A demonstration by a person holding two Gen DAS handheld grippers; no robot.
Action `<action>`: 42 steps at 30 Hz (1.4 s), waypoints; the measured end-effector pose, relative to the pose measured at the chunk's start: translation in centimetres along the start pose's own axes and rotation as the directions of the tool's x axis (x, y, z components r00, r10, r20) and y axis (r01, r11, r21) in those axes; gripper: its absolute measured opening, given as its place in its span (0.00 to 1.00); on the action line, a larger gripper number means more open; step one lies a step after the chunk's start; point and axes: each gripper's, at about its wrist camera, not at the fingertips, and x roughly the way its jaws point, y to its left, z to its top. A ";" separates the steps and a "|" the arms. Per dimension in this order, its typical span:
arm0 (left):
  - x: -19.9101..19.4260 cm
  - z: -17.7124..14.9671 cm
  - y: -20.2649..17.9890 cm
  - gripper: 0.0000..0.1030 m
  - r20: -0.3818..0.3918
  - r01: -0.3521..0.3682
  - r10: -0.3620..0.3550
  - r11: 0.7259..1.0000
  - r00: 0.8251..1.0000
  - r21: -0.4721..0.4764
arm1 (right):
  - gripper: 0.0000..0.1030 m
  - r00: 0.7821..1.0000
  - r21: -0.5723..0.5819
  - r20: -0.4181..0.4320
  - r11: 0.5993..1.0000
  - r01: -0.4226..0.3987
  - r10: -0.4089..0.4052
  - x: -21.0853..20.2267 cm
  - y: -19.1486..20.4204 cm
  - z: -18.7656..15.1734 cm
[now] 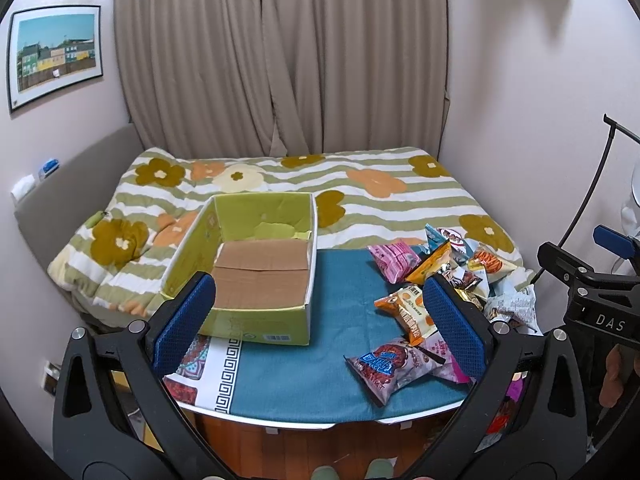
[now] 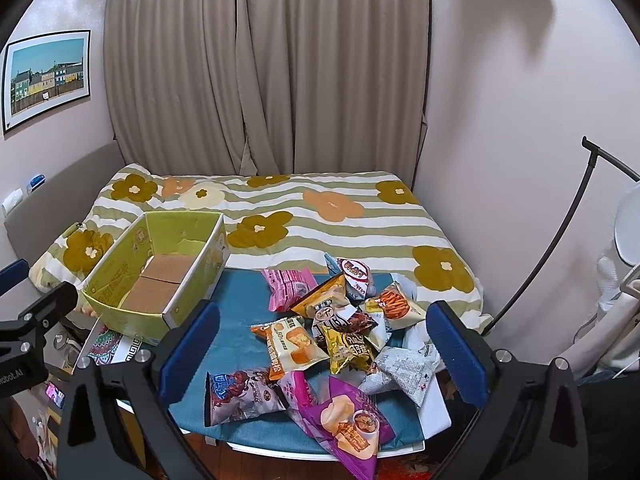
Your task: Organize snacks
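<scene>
One empty yellow-green cardboard box (image 1: pixel 256 272) is seen ahead of the left gripper (image 1: pixel 320 316), just past its left finger. About a dozen snack packets (image 2: pixel 340 332) (overlapping, so the count is rough) are heaped on one teal mat (image 2: pixel 236 320), between and ahead of the fingers of the right gripper (image 2: pixel 320 344). Both grippers are spread wide; nothing is held or touched.

Both wrist views face the bed from above, sharing box (image 1: pixel 256 272) and snacks (image 2: pixel 340 332)
</scene>
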 end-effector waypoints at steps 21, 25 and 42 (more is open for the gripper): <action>0.3 0.2 -0.4 1.00 -0.008 0.006 -0.006 1.000 1.000 0.004 | 1.00 1.000 0.003 -0.002 1.000 0.005 -0.005 0.8 0.4 0.2; 0.5 0.4 -0.4 1.00 -0.011 0.011 -0.011 1.000 1.000 0.006 | 1.00 1.000 0.003 -0.002 1.000 0.008 -0.008 1.0 0.4 0.2; 1.4 0.7 0.2 1.00 -0.021 0.029 -0.028 1.000 0.999 0.012 | 1.00 1.000 0.003 -0.002 1.000 0.009 -0.009 1.1 0.4 0.3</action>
